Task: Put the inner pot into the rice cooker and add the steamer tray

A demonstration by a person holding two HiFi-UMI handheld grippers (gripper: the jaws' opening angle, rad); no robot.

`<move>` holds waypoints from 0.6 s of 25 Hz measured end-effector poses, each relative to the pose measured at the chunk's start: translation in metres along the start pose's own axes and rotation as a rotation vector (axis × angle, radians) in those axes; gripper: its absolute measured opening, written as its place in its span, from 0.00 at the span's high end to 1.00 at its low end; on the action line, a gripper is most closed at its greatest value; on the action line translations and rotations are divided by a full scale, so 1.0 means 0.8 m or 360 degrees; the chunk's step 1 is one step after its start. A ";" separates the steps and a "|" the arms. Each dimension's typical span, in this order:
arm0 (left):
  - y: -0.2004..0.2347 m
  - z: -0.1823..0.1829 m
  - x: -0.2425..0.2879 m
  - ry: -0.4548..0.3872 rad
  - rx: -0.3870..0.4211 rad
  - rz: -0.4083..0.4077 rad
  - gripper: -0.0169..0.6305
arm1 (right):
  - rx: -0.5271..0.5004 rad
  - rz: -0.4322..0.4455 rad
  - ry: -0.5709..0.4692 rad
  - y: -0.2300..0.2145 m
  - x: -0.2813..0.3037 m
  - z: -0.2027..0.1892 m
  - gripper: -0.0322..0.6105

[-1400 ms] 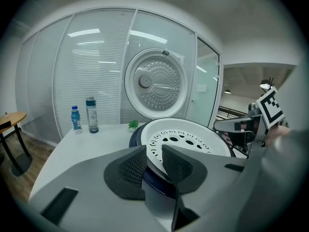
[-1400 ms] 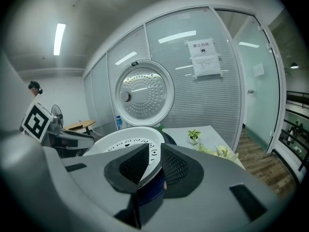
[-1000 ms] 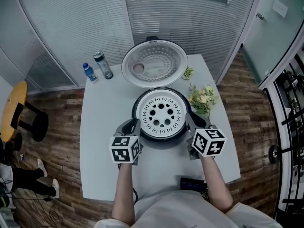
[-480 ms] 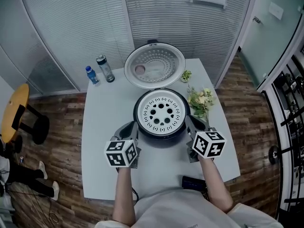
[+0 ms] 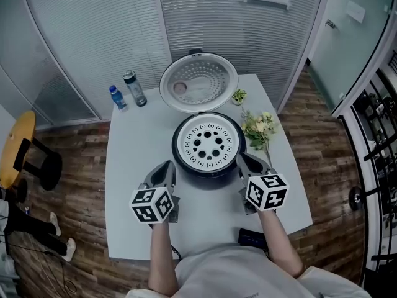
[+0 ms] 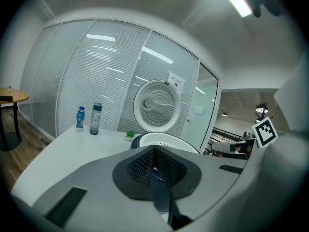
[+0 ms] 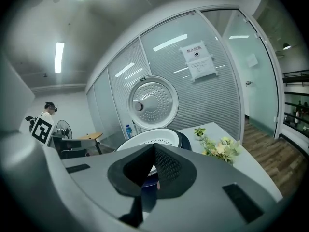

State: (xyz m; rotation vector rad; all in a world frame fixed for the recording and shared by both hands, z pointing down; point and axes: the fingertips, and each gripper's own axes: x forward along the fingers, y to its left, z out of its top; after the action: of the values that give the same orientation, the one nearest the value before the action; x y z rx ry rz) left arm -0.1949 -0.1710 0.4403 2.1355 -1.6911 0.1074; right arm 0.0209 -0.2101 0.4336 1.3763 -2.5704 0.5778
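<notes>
Right, both tongs are out in front of the person, one on each side of the cooker [image 5: 208, 171]. The left tongs [image 5: 166, 166] are closed tight, pads pressed together with nothing between them, and the tips sit just beside the cooker's left flank with a sliver of desk [image 5: 133, 148] showing between. The right tongs [image 5: 243, 159] are the same: jaws together, empty, tips close by the cooker's right flank, and whether they touch it is hard to tell. Between the two, the white steamer tray [image 5: 206, 145] lies flat in the cooker's mouth, holes up, covering whatever sits under it, so the inner pot itself can't be seen. Beyond the tray, straight ahead of both tongs, the lid [image 5: 198, 82] stands open with its dimpled inside facing the person. Just past the right tongs, a spray of flowers [image 5: 259, 129] lies on the desk, with a small plant [image 5: 239, 95] further on. Well ahead and to the left of the left tongs stand two bottles [image 5: 134, 87], upright, side by side.
</notes>
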 end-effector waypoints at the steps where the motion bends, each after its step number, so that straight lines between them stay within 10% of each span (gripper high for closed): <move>1: 0.000 0.000 -0.001 -0.0003 -0.0006 -0.0004 0.96 | 0.0002 -0.0001 0.0002 0.000 -0.001 -0.001 0.92; 15: -0.013 -0.010 -0.003 0.0025 -0.0013 -0.0063 0.96 | 0.0007 -0.0008 0.0027 0.004 -0.009 -0.007 0.92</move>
State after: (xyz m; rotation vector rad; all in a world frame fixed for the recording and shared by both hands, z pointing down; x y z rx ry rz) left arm -0.1844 -0.1641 0.4443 2.1556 -1.6367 0.1053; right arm 0.0219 -0.2008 0.4357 1.3728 -2.5534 0.5918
